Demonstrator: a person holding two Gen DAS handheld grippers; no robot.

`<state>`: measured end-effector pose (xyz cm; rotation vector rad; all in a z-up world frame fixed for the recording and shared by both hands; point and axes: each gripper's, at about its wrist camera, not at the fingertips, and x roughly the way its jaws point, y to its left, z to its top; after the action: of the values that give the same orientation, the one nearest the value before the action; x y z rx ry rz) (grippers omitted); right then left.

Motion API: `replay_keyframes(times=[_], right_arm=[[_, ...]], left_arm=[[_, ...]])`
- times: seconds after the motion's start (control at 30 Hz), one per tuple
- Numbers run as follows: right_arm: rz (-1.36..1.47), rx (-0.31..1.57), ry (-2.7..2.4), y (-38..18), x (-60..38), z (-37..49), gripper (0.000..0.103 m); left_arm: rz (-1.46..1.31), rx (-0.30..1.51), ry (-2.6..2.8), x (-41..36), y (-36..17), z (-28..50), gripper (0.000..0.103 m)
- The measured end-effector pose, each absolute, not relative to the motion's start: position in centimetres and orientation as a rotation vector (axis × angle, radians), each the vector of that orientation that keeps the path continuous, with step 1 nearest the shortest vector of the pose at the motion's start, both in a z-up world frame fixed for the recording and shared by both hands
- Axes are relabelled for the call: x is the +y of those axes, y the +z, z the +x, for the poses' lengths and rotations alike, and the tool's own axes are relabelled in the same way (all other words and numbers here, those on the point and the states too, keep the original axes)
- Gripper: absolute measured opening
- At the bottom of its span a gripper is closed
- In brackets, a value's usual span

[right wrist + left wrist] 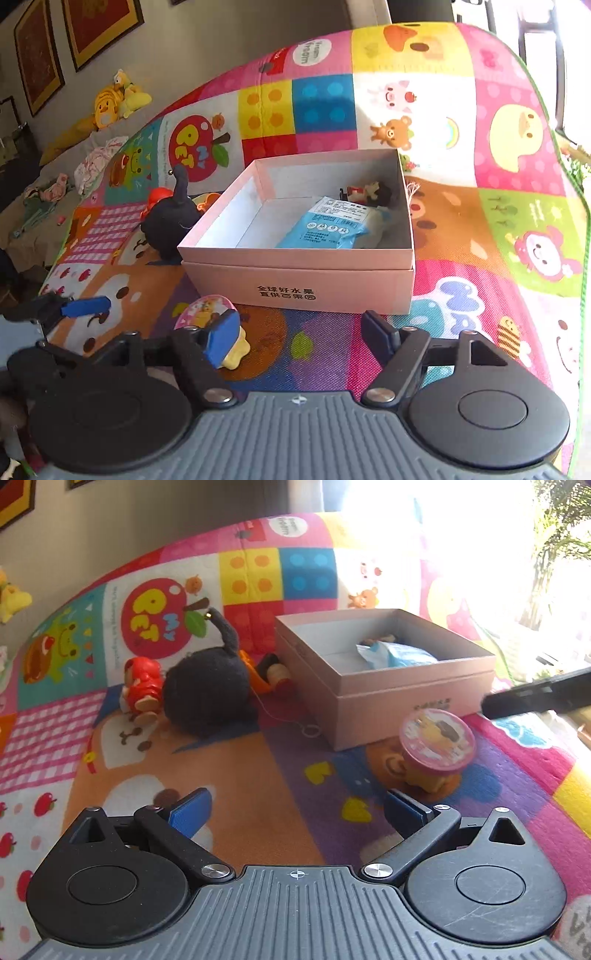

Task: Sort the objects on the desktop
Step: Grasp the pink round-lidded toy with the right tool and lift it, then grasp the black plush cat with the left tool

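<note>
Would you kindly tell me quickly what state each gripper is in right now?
Left gripper: open, nothing between its fingers.
Right gripper: open, holding nothing.

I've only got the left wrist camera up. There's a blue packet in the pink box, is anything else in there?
Observer: Yes. The right wrist view shows a small toy figure in the far right corner of the pink box, just behind the blue packet.
Operator: Okay. I can only see a dark blur of the right gripper. Is it carrying something?
Observer: No. The right gripper has its jaws open with nothing between them, and it points at the front of the box.
</note>
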<state>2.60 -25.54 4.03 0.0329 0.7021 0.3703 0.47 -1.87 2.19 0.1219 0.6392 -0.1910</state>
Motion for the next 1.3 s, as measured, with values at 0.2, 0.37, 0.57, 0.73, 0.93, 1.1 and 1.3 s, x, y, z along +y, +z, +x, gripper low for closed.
replay_keyframes(times=[0.2,0.37,0.57,0.73,0.93,1.1,1.3], right_arm=[[-0.015,0.678,0.316,2.3,-24.7,2.0,0.092],[-0.012,0.681,0.308,1.5,-24.7,2.2,0.098],[0.026,0.726,0.267,0.2,-24.7,2.7,0.099],[0.023,0.735,0.27,0.0,-24.6,2.7,0.103],[0.01,0.735,0.267,-0.1,-24.3,2.7,0.103],[-0.024,0.734,0.267,-0.1,-23.6,2.4,0.103],[-0.052,0.736,0.291,0.0,-22.4,1.8,0.103]], left_arm=[[0.045,0.586,0.011,1.3,4.0,4.8,0.102],[0.069,0.549,0.026,0.6,4.6,8.2,0.102],[0.045,0.59,0.082,-0.1,2.7,12.8,0.102],[0.086,0.61,0.067,0.9,1.9,12.7,0.084],[0.144,0.629,0.013,3.0,2.3,7.8,0.084],[0.145,0.643,-0.005,5.0,2.6,3.3,0.088],[0.155,0.61,0.111,6.6,2.7,1.3,0.097]])
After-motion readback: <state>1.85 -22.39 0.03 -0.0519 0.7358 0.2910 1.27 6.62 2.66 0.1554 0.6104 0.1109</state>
